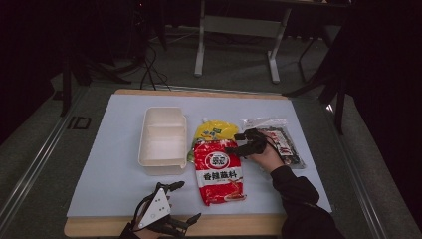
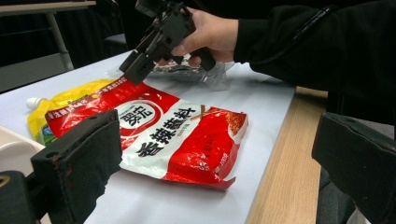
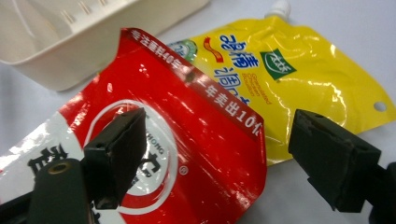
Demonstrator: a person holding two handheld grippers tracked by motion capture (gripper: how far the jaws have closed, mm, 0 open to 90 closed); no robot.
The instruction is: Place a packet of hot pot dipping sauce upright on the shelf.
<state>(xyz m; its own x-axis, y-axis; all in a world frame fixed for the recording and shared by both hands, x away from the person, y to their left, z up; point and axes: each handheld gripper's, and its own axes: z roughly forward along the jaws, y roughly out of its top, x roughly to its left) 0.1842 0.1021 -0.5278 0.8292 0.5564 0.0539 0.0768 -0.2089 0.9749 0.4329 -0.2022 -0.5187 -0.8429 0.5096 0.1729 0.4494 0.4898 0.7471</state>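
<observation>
Right gripper (image 1: 238,144) first: jaws spread wide and holding nothing, one jaw over the red pouch (image 1: 219,172) and the other off its corner above the yellow pouch (image 1: 215,130); in the right gripper view the red pouch's top edge (image 3: 196,84) lies between the two jaws, overlapping the yellow pouch (image 3: 299,70), whose white spout (image 3: 279,7) points to 12 o'clock; the white tray (image 3: 70,37) sits at 10 o'clock from the jaws; the hand (image 1: 268,158) wraps the gripper from the 4 o'clock side, black sleeve (image 1: 298,199) trailing to the table's near edge; under that hand, at 3 o'clock from the red pouch, a clear packet (image 1: 278,137) of dark contents; now the left gripper (image 1: 186,201), low at 7 o'clock on the table (image 1: 114,164), jaws wide apart and empty, grey plate (image 1: 155,206) on top; its own view looks between its jaws across the red pouch (image 2: 177,140) toward the right gripper (image 2: 140,63) and hand (image 2: 212,32), hovering at 12 o'clock; the yellow pouch (image 2: 70,93) peeks out behind at 10 o'clock; tray (image 1: 161,139) just left of both pouches, two compartments, both bare.
</observation>
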